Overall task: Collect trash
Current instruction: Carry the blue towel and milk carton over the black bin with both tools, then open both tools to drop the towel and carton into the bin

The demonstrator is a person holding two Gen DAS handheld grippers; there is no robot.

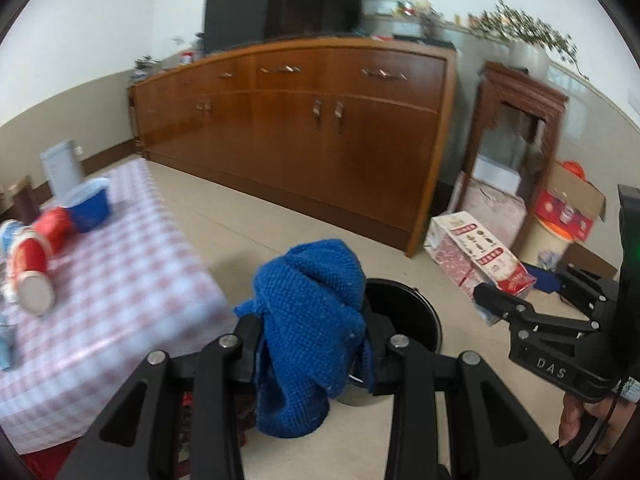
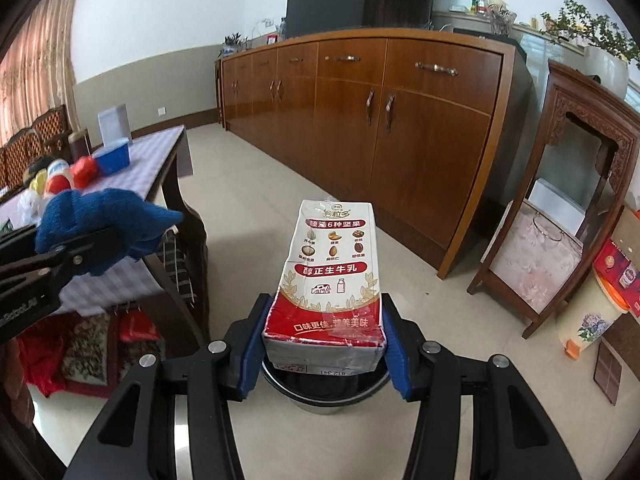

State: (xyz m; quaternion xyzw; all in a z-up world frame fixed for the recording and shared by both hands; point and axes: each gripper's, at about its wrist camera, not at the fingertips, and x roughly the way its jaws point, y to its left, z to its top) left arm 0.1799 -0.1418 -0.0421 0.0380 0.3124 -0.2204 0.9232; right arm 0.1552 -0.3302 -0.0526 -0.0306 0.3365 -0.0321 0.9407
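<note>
Over the dark round bin (image 2: 320, 394) on the floor, the milk carton (image 2: 330, 280) hangs pinched flat-sided between the jaws of the right gripper (image 2: 325, 344), its long body pointing forward, probably so it can drop straight in once let go. Just beside it, the left gripper (image 1: 310, 350) has its jaws pressed on a bunched blue knitted cloth (image 1: 308, 320), also held above the bin's rim, seemingly for the same drop. Back on the checked desk (image 1: 132, 280), red cups (image 1: 34, 264) and a blue tub (image 1: 90, 206) lie near its far edge, likely awaiting collection.
</note>
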